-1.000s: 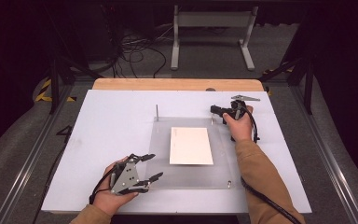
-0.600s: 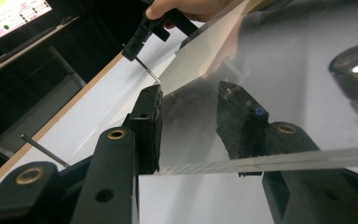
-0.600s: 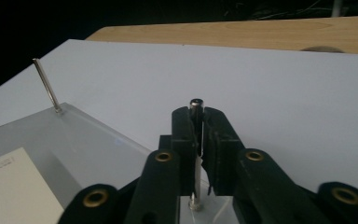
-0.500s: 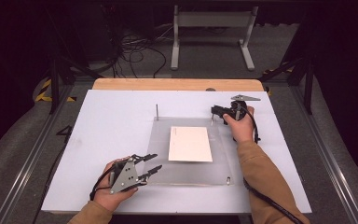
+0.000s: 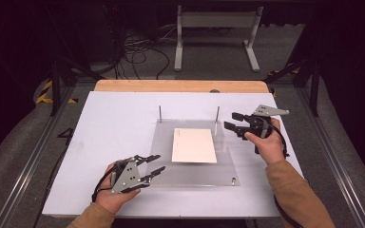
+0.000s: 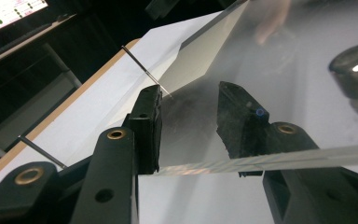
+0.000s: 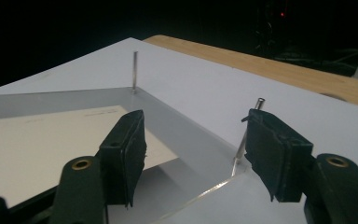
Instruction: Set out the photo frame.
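Note:
A clear plastic plate lies on the white table with a white sheet of paper in its middle. My left gripper is at the plate's near left corner. In the left gripper view that corner sits between the jaws, one pad against its edge and the other seen through the plastic. The jaws closed in and now hold steady. My right gripper hovers just right of the far right pin. Its jaws have just been opening and nothing is between them; the pin stands beyond the right-hand jaw.
A second thin metal pin stands at the plate's far left corner. A small metal knob sits on the near right corner. A wooden strip borders the table's far edge, with dark floor, cables and a stand beyond.
The right gripper opened and drew back from the far right pin, to the right and a little up. The left jaws narrowed onto the plate's corner, and the plate's near edge shifted slightly.

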`<state>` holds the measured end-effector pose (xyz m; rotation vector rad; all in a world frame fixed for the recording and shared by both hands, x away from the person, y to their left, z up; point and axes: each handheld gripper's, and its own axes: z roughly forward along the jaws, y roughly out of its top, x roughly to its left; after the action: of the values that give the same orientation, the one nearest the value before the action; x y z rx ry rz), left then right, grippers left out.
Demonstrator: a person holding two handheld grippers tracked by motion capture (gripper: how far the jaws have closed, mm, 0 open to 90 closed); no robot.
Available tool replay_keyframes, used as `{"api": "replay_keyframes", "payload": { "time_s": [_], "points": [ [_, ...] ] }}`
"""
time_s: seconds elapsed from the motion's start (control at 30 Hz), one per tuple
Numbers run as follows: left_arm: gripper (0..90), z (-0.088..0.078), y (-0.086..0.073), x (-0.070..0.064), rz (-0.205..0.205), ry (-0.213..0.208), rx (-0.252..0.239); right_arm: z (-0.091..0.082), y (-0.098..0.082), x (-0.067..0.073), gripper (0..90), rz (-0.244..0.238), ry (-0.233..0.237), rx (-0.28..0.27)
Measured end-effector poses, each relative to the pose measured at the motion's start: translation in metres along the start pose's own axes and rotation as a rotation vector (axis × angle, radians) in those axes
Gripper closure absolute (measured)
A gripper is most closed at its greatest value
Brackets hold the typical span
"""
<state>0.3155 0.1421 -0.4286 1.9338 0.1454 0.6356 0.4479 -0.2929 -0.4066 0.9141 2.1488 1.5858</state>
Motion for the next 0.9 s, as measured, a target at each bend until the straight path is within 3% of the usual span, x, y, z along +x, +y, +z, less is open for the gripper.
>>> {"api": "replay_keyframes", "payload": {
  "time_s": [0.07,0.13,0.33,0.47,0.7,0.9],
  "points": [
    [58.8,0.0,0.001,0.001,-0.013,-0.003,0.003,-0.02,-0.001,0.014,37.0,-0.057,0.015,-0.01],
    [58.7,-0.001,0.001,0.002,-0.017,-0.004,0.001,-0.025,-0.001,0.018,36.7,-0.076,0.016,-0.009],
    [58.4,-0.001,0.004,0.004,-0.03,-0.006,0.006,-0.062,-0.013,0.051,34.2,-0.228,0.032,0.025],
    [58.3,-0.001,0.006,0.004,-0.04,-0.003,0.01,-0.078,-0.021,0.062,36.0,-0.258,0.0,0.028],
    [58.0,-0.002,0.007,0.008,-0.051,-0.016,0.005,-0.085,-0.035,0.082,35.8,-0.364,-0.017,0.103],
    [58.0,-0.002,0.009,0.011,-0.062,-0.024,-0.003,-0.073,-0.038,0.102,31.5,-0.455,0.005,0.073]
  ]
}}
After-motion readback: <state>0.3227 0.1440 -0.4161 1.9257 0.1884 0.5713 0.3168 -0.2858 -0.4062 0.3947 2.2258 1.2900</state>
